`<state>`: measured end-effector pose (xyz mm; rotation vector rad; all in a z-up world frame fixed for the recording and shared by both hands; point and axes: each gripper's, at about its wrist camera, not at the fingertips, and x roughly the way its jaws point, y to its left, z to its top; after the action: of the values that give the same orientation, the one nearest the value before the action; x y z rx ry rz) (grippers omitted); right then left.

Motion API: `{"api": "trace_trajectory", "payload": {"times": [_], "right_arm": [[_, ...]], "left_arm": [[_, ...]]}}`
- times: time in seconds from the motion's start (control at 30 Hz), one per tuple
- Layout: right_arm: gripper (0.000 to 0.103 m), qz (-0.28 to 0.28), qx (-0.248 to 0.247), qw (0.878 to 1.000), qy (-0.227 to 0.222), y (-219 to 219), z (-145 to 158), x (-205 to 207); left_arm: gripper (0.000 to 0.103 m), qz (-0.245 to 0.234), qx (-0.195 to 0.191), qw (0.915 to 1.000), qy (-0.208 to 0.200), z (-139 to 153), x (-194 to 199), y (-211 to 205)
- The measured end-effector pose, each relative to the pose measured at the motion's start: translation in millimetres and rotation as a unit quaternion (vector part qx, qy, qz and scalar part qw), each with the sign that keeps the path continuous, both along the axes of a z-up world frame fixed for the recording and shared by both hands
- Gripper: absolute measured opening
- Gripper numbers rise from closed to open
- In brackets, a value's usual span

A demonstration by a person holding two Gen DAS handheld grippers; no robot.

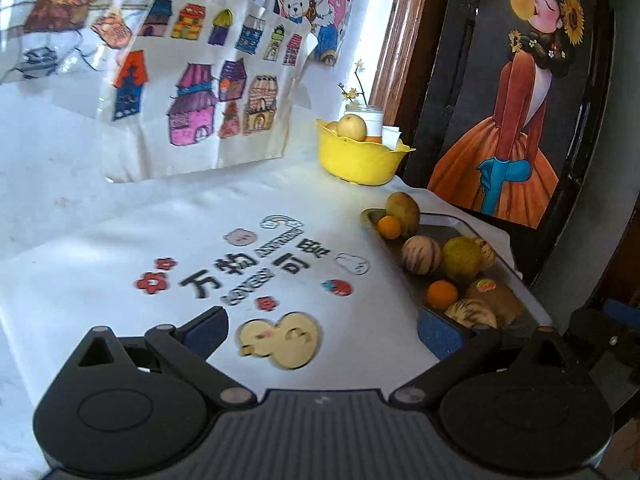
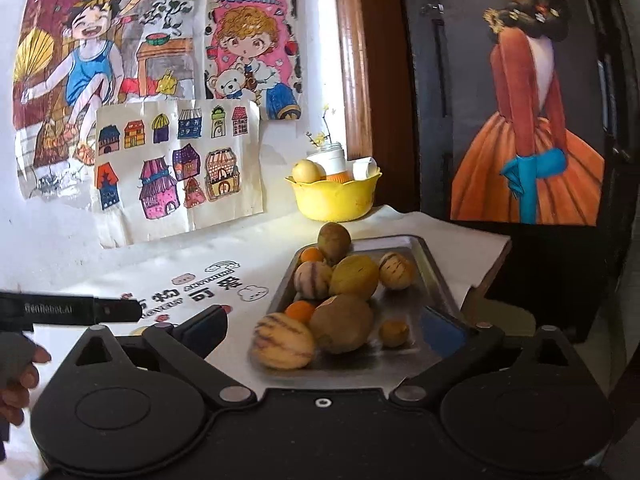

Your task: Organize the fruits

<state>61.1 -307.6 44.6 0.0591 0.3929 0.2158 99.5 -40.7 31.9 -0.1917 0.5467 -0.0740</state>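
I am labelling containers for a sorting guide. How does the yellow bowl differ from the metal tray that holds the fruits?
The yellow bowl is deep, with a wavy rim; the metal tray is shallow, flat and rectangular. The bowl stands farther back, by the wall; the tray lies nearer. The bowl holds white containers beside its fruit; the tray shows only fruit, many pieces. Both rest on the white tablecloth and hold fruit.

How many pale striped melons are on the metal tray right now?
3. One sits at the tray's near corner, one mid-tray on the left beside the yellow-green fruit, one on the far right side. Others could be hidden behind larger fruit.
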Motion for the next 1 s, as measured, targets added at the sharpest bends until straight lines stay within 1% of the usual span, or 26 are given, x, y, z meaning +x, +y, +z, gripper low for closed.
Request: {"api": "trace_trajectory", "payload": {"times": [0.1,0.23,0.3,0.5,0.63,0.83,1.0], "right_arm": [[0.102,-0.007,0.005,1.000,0.001,15,-2,-16],[0.102,-0.008,-0.010,1.000,-0.007,37,-6,-36],[0.102,-0.006,-0.010,1.000,-0.006,46,-8,-43],[0.102,-0.018,-0.001,1.000,0.002,60,-20,-57],[0.102,-0.023,-0.001,1.000,0.010,66,-31,-65],[0.102,-0.018,-0.014,1.000,0.011,76,-37,-69],[0.102,-0.021,-0.010,1.000,0.012,76,-37,-70]], "left_arm": [[0.103,0.001,0.008,1.0000,-0.005,-2,-14,10],[0.103,0.003,0.014,0.9999,-0.004,-10,-33,24],[0.103,0.009,0.019,0.9998,-0.005,-14,-42,31],[0.103,0.025,0.021,0.9994,-0.009,-21,-64,48],[0.103,0.032,0.021,0.9989,-0.026,-24,-77,55],[0.103,0.034,0.030,0.9984,-0.033,-26,-84,59],[0.103,0.037,0.029,0.9985,-0.028,-30,-86,62]]}}
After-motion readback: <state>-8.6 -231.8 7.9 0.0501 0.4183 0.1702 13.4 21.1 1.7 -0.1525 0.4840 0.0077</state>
